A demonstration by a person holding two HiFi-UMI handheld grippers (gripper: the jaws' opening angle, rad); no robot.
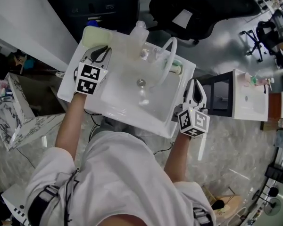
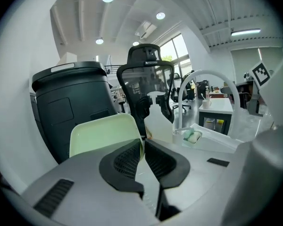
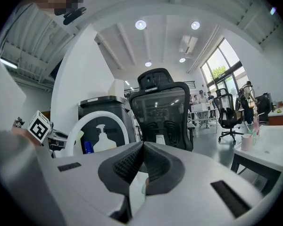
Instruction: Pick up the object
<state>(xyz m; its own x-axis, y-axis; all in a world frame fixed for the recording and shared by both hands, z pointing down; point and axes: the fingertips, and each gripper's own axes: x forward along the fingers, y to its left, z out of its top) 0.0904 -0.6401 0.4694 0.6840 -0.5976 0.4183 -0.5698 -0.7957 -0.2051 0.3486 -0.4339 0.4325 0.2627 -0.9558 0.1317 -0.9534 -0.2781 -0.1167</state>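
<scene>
Holding the left gripper [image 1: 102, 52] [image 2: 142, 143] with its jaws pressed tip to tip and nothing between them, we are pointing it along the left rim of the white sink [image 1: 70, 81] toward the back corner. The pale green pad [image 1: 95, 36] [image 2: 104, 133] is lying just ahead of those closed tips, slightly to their left in the left gripper view, flat on the sink's back left corner. We cannot tell whether the tips are touching its near edge.

We are carrying the right gripper [image 1: 193, 84] [image 3: 142, 148] at the sink's right edge, well apart from the pad. Its jaws are likewise meeting at the tips, empty.

Between the two grippers, the arched white faucet [image 1: 172, 55] [image 2: 198, 75] is curving over the basin, above the drain [image 1: 141, 83]. A translucent pump bottle [image 1: 137, 36] [image 2: 158, 122] [image 3: 103, 141] is standing at the back rim, just right of the pad. A soap dish [image 1: 176, 68] [image 2: 193, 136] holding green and white pieces is sitting on the rim near the faucet's foot.

Beyond the sink, a black office chair [image 2: 146, 79] [image 3: 162, 108] and a dark bin [image 2: 70, 107] [image 3: 104, 108] are standing.
</scene>
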